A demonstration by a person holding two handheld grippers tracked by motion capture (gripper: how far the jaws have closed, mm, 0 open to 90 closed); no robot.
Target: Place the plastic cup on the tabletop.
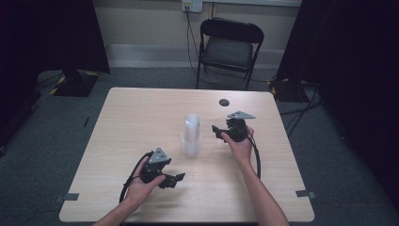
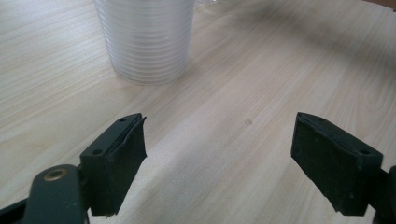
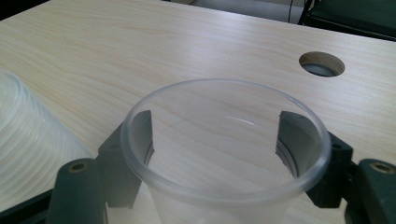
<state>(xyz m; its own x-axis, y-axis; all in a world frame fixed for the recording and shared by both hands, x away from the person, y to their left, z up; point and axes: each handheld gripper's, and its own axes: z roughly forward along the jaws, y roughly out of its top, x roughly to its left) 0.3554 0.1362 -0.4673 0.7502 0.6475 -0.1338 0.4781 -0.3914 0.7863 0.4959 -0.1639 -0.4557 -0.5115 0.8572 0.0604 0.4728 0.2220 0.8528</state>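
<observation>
Standing upright between the jaws of the right gripper (image 3: 219,154), a single clear plastic cup (image 3: 224,154) sits right of the worktop's middle, toward the far right corner; the jaws press against its sides, clamped on it. Just beside it, at the middle of the worktop (image 1: 141,113), rises a tall stack of clear cups (image 1: 191,136). Nearer the front edge, the left gripper (image 1: 171,180) hovers with its jaws spread wide apart, holding nothing. A round cable hole (image 1: 224,101) lies near the far edge.
</observation>
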